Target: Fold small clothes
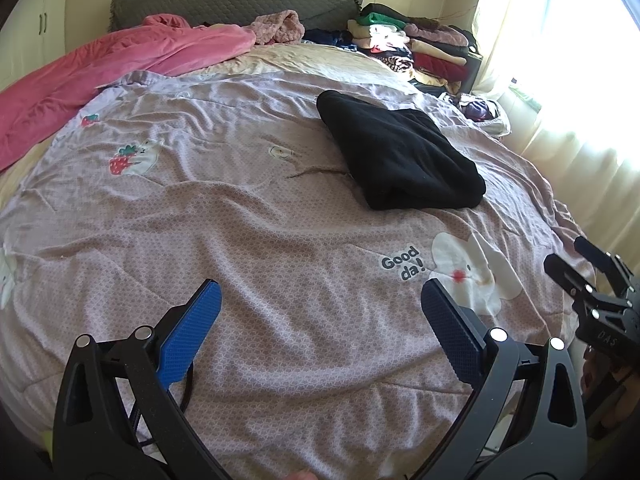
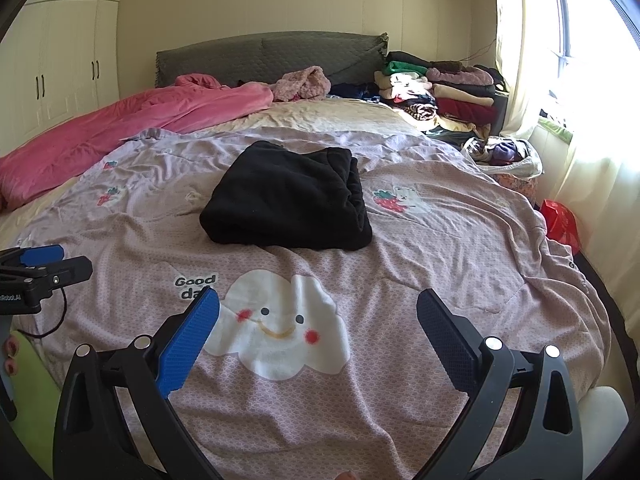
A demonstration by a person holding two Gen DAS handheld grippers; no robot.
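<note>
A: Status?
B: Black garment (image 2: pixel 286 200) folded, mid-bed on the quilt (image 2: pixel 440 280). Left claw (image 1: pixel 320 336) and right claw (image 2: pixel 318 334) both spread wide, empty, near edge.
A: Left?
B: Probably next piece.

Folded black garment (image 1: pixel 400 156) on lilac bedspread (image 1: pixel 260 248), beyond spread-jawed left gripper (image 1: pixel 320 312).

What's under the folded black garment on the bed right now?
The folded black fleece garment lies directly on the wrinkled lilac patterned bedspread. Nothing pokes out around its edges; whatever sits beneath its middle is covered.
</note>
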